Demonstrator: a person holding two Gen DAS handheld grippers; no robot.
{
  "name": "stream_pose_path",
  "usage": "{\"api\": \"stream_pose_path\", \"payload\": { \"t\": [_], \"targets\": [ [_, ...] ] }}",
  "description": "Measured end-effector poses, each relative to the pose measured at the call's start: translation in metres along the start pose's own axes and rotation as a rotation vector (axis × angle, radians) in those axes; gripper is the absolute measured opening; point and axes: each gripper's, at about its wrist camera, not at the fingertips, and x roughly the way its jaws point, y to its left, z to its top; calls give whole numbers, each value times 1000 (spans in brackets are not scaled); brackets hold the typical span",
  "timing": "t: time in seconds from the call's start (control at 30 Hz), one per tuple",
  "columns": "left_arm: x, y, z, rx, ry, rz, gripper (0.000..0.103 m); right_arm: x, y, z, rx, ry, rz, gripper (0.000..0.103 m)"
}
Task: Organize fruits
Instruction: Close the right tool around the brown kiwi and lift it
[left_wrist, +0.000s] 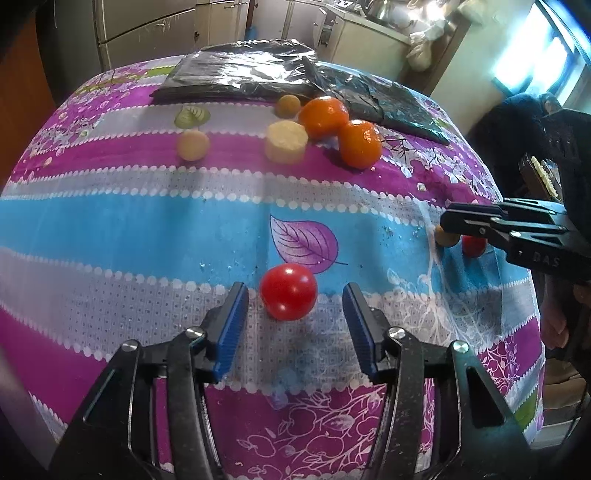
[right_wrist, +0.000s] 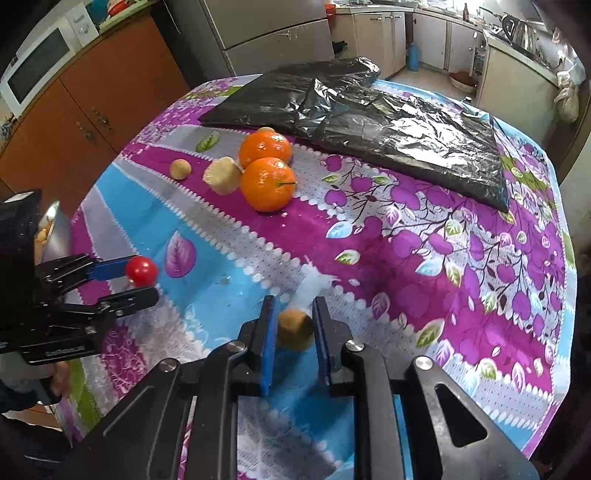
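Observation:
A red cherry tomato lies on the flowered tablecloth, right between the tips of my left gripper, which stands open with a gap on each side. In the right wrist view the left gripper straddles the same tomato. My right gripper has its blue pads closed against a small brown round fruit resting on the cloth. In the left wrist view the right gripper covers that brown fruit, with a red fruit just behind it.
Two oranges, a pale cut cylinder and a small tan ball sit at the table's far side. Black plastic bags lie behind them. A metal bowl shows at the left edge.

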Motion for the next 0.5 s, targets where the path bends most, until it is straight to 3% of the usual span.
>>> {"api": "stream_pose_path", "payload": {
  "t": [0.13, 0.23, 0.5],
  "targets": [
    [1, -2, 1, 19, -3, 10, 52, -5, 4, -8, -1, -2, -2, 22],
    [1, -3, 1, 23, -6, 10, 53, -15, 4, -14, 15, -23, 0, 29],
    [1, -2, 1, 22, -14, 7, 54, -12, 5, -21, -8, 0, -28, 30]
  ]
}}
